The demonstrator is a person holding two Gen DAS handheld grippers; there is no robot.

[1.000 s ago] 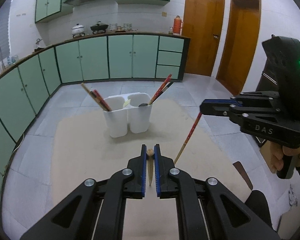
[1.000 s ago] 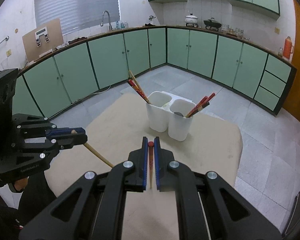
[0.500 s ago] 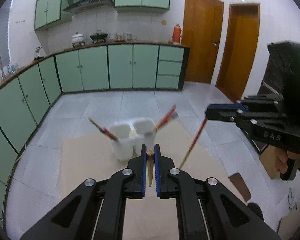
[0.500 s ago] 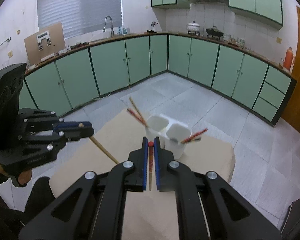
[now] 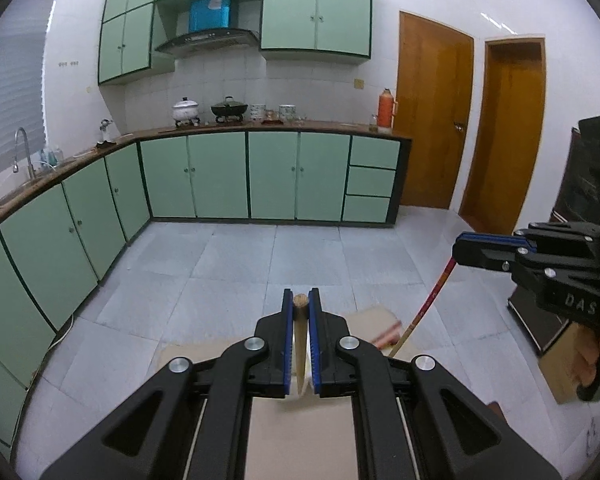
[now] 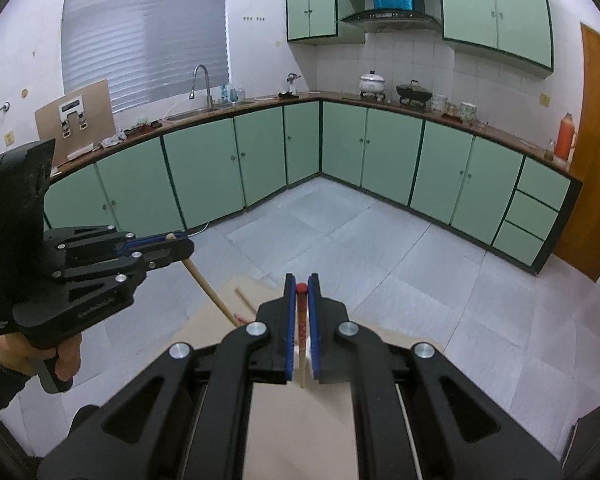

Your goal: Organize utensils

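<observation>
My left gripper (image 5: 300, 300) is shut on a plain wooden chopstick (image 5: 300, 336) that hangs down between its blue pads. It shows in the right wrist view (image 6: 180, 246) at the left, with the wooden chopstick (image 6: 210, 292) slanting down to the right. My right gripper (image 6: 301, 286) is shut on a red-topped chopstick (image 6: 301, 320). It shows in the left wrist view (image 5: 466, 252) at the right, with the red chopstick (image 5: 424, 310) hanging below it. Both grippers are raised high above the beige table (image 5: 300, 440). The white utensil holder is hidden behind the grippers.
Green kitchen cabinets (image 5: 220, 176) line the far walls under a brown counter with pots. Two wooden doors (image 5: 436, 120) stand at the right. A grey tiled floor (image 6: 380, 248) lies beyond the table's far edge. Blurred red chopsticks (image 5: 388, 336) show at that edge.
Both grippers have risen and tilted up with their chopsticks. The white utensil holder, in plain view before, has dropped behind the grippers. The kitchen walls now fill the views.
</observation>
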